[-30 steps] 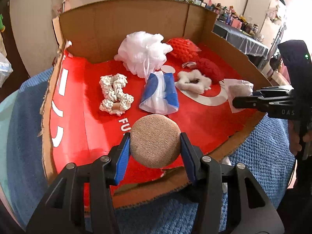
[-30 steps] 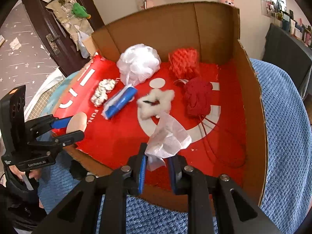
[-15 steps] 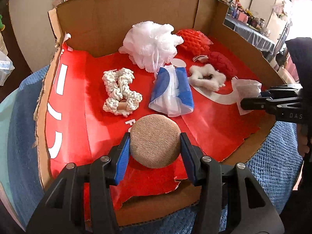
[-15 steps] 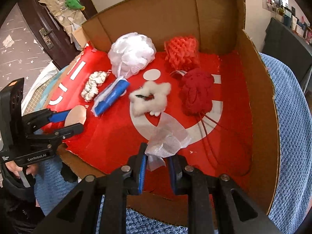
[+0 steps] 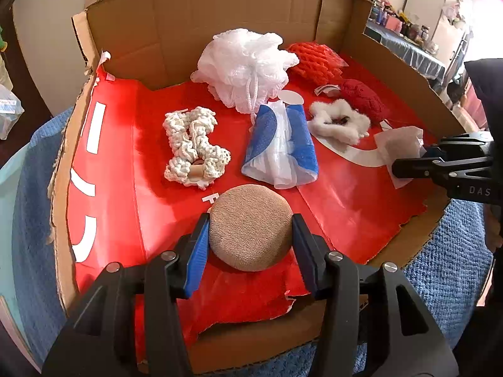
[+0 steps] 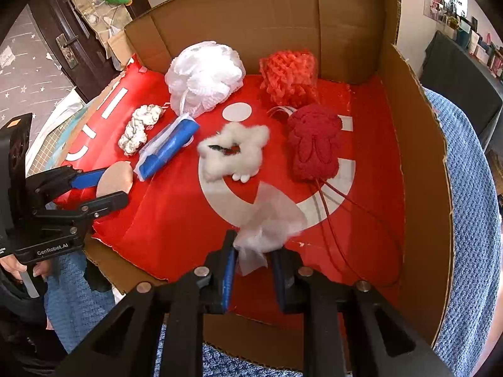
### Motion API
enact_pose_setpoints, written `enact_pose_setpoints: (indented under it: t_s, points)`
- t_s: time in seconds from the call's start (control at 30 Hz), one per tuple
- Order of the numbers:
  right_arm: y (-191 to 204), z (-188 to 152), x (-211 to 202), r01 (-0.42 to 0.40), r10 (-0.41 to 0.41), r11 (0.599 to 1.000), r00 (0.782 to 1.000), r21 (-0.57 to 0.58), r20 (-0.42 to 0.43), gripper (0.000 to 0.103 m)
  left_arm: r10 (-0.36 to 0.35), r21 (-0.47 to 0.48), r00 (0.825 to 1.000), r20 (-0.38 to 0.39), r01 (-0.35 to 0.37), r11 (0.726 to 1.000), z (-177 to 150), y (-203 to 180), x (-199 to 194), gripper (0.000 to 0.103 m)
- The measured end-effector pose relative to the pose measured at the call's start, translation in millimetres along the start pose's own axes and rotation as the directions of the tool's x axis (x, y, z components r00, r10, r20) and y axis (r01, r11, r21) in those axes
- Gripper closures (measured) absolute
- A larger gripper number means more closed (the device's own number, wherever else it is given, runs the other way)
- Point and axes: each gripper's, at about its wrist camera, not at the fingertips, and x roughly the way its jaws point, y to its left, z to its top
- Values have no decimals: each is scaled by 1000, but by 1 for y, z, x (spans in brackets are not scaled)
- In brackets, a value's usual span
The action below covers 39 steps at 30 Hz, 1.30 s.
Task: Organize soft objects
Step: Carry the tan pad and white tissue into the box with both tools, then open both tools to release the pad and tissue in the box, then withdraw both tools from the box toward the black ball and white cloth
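Observation:
An open cardboard box (image 5: 220, 15) with a red liner holds several soft things. My left gripper (image 5: 250, 235) is shut on a round tan puff (image 5: 248, 216), low over the liner near the box's front edge. In the right wrist view the left gripper (image 6: 103, 185) and the puff (image 6: 114, 179) show at the left. My right gripper (image 6: 253, 253) is shut on a crumpled white tissue (image 6: 270, 220) just above the liner at the front right. From the left wrist view the right gripper (image 5: 408, 166) and the tissue (image 5: 399, 144) appear at the right edge.
Inside lie a white mesh loofah (image 5: 245, 66), an orange-red knit (image 5: 314, 59), a dark red knit (image 5: 361, 94) with trailing yarn, a white fluffy ring (image 5: 339, 121), a blue-and-white pack (image 5: 279, 147) and a cream crochet piece (image 5: 191, 144). A blue blanket (image 6: 471, 188) surrounds the box.
Both views have tipped a little further down into the box, and the puff and tissue now sit over the liner rather than its front edge. Both grips are unchanged.

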Motion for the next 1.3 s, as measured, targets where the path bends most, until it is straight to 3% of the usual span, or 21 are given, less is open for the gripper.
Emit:
enact_pose_setpoints:
  t_s: [0.4,0.8,1.2,1.3]
  points:
    - [0,-1,-1,13,-13,1000,1000,-7,-2,78,11,22,1000,0,-11,1000,1,-4,2,52]
    - [3,-1,-2,37,-37,999,999,-24,-1,66,5,31,1000,3,-5,1000,3,-9,7,45]
    - [4,-2,-4,65,-65,997,998,-40,6,62,3,24,1000,2,-3,1000,3,-6,7,39]
    - [4,-3,-7,73,-72,996,997,-43,14,55,2,28,1000,5,-2,1000,2,-8,5,39]
